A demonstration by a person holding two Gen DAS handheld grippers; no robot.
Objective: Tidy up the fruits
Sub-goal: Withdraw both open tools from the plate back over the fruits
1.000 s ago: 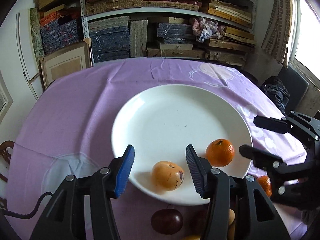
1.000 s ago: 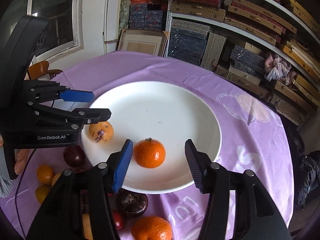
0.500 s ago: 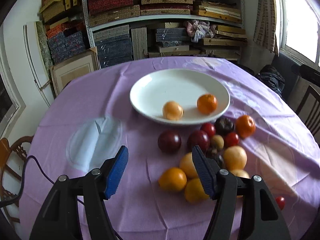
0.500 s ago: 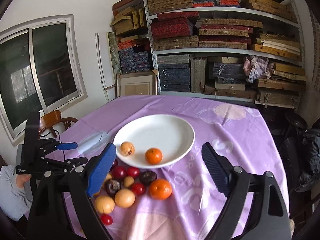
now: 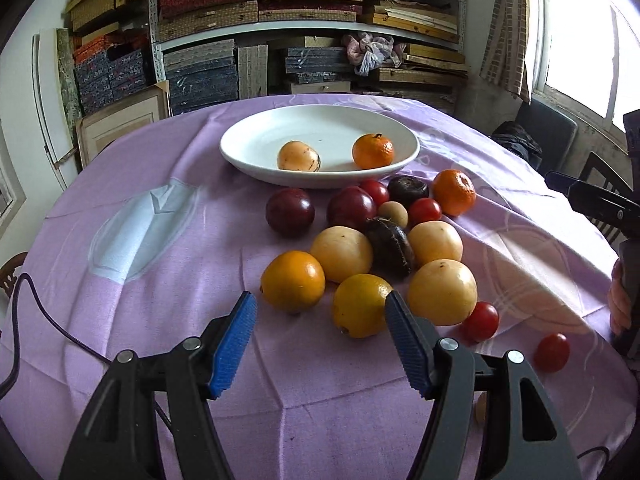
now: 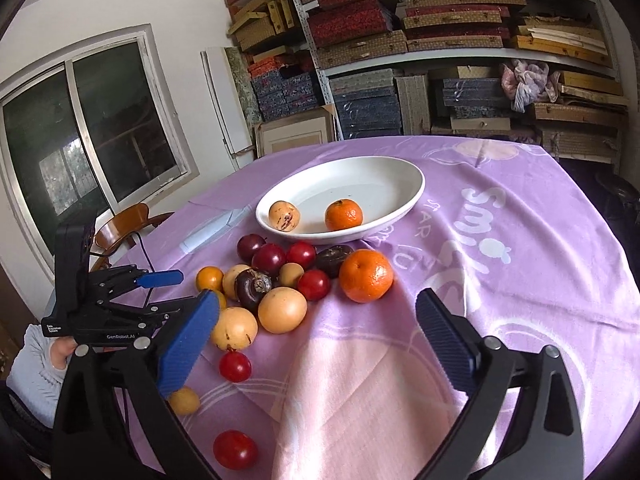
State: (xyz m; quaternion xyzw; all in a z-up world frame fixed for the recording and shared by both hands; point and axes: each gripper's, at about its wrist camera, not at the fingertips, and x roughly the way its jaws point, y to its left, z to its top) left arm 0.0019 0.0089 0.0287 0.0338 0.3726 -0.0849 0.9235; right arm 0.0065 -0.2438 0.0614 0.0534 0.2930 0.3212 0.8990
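Jaws: both grippers wide apart, empty. Step: between picks. Next: left gripper (image 5: pixel 320 342) takes lemon (image 5: pixel 362 306), plate (image 5: pixel 256 164) at 12 o'clock.

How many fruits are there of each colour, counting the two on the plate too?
Red tomatoes: 4
Dark red plums: 2
Dark brown fruits: 2
Tangerines: 2
Golden-orange fruits: 2
Pale yellow fruits: 4
Small tan fruits: 2
Total: 18
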